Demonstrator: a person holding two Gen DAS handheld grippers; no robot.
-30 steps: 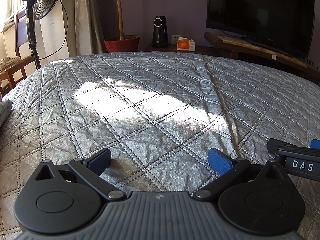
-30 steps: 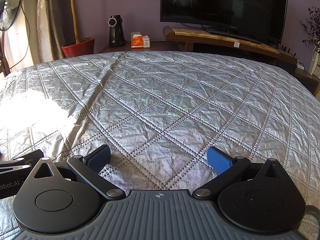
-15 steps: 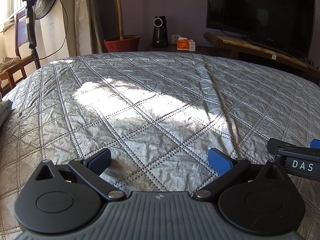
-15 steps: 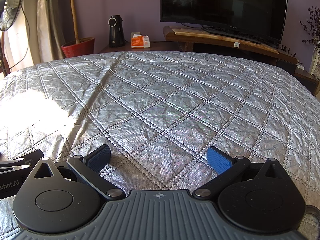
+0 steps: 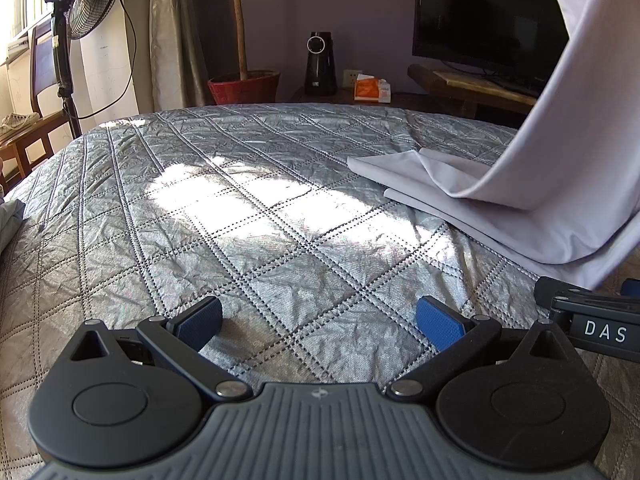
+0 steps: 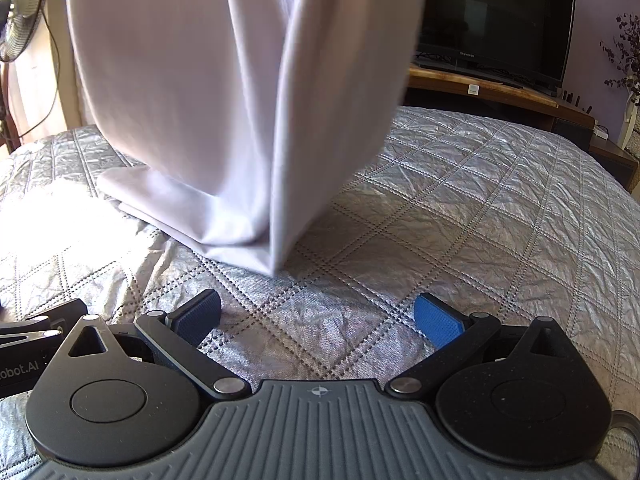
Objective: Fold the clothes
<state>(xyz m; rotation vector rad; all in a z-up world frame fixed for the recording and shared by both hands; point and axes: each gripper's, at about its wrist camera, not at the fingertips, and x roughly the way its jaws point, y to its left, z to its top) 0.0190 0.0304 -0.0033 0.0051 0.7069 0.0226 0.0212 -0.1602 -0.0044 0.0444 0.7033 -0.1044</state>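
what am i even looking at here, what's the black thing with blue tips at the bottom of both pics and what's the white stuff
Each picture comes from a camera mounted on a hand-held gripper, one in each of a person's hands, looking forward along its two fingers. The black shape with blue pads at the bottom is the tool itself: the left gripper in one view, the right gripper in the other. Both are open and hold nothing.

They hover over a bed with a silver quilted bedspread. The white stuff is a pale garment, partly lying on the bedspread and partly hanging in the air; what holds it up is out of view. The job is folding clothes, so this is probably the piece to fold.

Behind the bed are a television, a standing fan and a potted plant.
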